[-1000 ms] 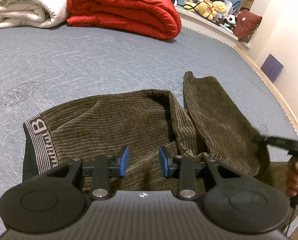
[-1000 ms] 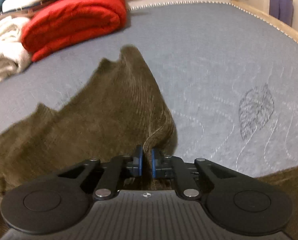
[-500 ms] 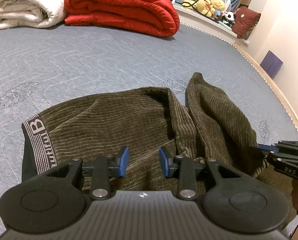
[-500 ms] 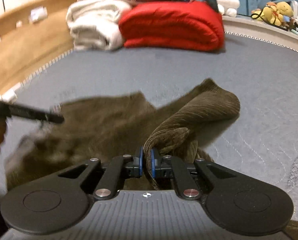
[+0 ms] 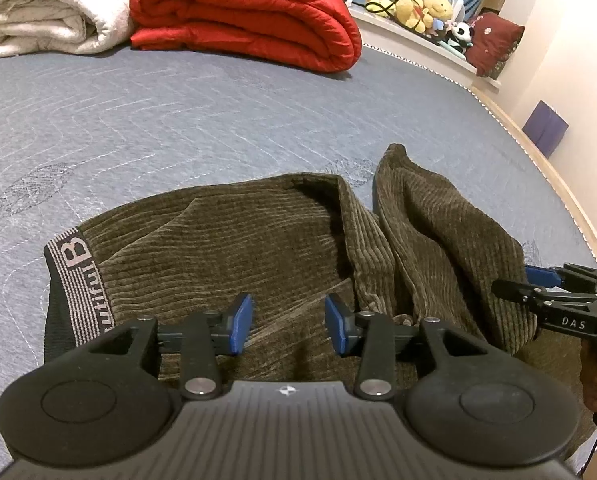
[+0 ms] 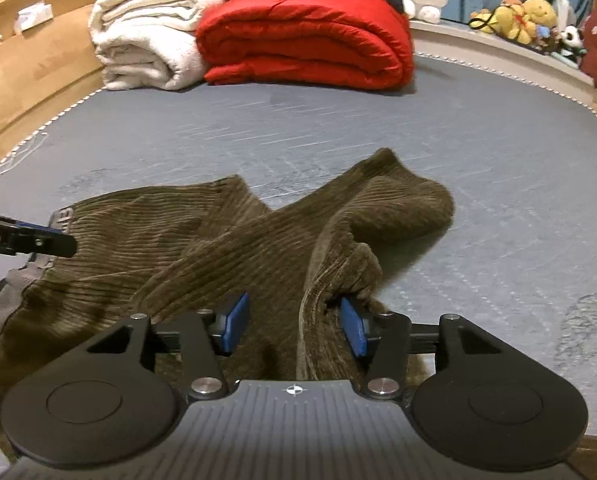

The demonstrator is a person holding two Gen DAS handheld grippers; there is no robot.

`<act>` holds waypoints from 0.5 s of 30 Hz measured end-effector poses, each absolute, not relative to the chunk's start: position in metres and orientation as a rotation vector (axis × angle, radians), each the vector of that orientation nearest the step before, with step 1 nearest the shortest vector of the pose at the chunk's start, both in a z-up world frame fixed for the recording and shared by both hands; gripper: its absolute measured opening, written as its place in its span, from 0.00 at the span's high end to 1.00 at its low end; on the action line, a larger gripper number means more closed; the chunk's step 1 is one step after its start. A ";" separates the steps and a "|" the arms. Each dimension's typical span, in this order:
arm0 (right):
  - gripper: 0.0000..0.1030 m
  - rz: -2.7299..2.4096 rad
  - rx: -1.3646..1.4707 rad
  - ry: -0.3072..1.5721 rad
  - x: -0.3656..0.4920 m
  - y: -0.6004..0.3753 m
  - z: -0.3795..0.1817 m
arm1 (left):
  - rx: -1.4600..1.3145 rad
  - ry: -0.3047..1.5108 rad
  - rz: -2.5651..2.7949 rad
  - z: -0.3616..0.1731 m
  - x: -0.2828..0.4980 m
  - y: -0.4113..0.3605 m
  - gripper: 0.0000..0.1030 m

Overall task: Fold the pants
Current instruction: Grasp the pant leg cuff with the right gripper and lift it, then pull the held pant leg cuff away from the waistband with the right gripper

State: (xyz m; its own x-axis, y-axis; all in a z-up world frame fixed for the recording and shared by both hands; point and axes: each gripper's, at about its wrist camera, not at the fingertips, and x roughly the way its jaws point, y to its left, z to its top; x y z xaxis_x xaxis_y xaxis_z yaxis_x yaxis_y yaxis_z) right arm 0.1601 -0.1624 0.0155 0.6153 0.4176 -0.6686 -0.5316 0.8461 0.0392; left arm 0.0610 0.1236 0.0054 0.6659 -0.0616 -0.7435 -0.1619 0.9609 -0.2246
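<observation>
Plainly, the pants (image 5: pixel 234 248) are made of olive-brown ribbed corduroy and lie rumpled on the near part of a bed, with a dark elastic waistband (image 5: pixel 80 280) carrying pale woven lettering at their left end. Their long axis runs roughly left to right across the left wrist view; one leg (image 6: pixel 382 208) is doubled back over the rest, so that its rounded fold points toward the far side of the bed. A raised ridge of this leg's cloth is seen between the blue pads of the right tool (image 6: pixel 294 326), whose jaws have just been opening and now stand spread; the cloth lies against the right pad but is not pinched. The left tool (image 5: pixel 288 326) is held above the seat of the pants with its jaws also just opened and apart, nothing being gripped. The bed is covered by a grey-blue quilted mattress (image 5: pixel 178 120) stitched with wavy lines and leaf shapes. At its far end a folded red quilt (image 5: pixel 250 12) lies beside a rolled cream blanket (image 5: pixel 54 12). Stuffed toys (image 5: pixel 418 4) are lined on a ledge at the far right, and a wooden bed frame (image 6: pixel 26 68) borders the left.
</observation>
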 end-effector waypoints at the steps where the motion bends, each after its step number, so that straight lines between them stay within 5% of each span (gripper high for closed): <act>1: 0.46 0.534 -0.170 0.724 0.161 -0.165 0.016 | -0.283 0.844 0.057 0.005 0.061 0.123 0.56; 11: 0.43 0.439 -0.184 0.752 0.169 -0.179 0.005 | -0.273 0.847 0.050 0.005 0.064 0.115 0.56; 13: 0.52 0.445 -0.204 0.759 0.169 -0.175 0.002 | -0.271 0.849 0.051 0.004 0.064 0.114 0.56; 15: 0.82 0.452 -0.224 0.751 0.166 -0.172 0.003 | -0.272 0.850 0.051 0.004 0.065 0.113 0.56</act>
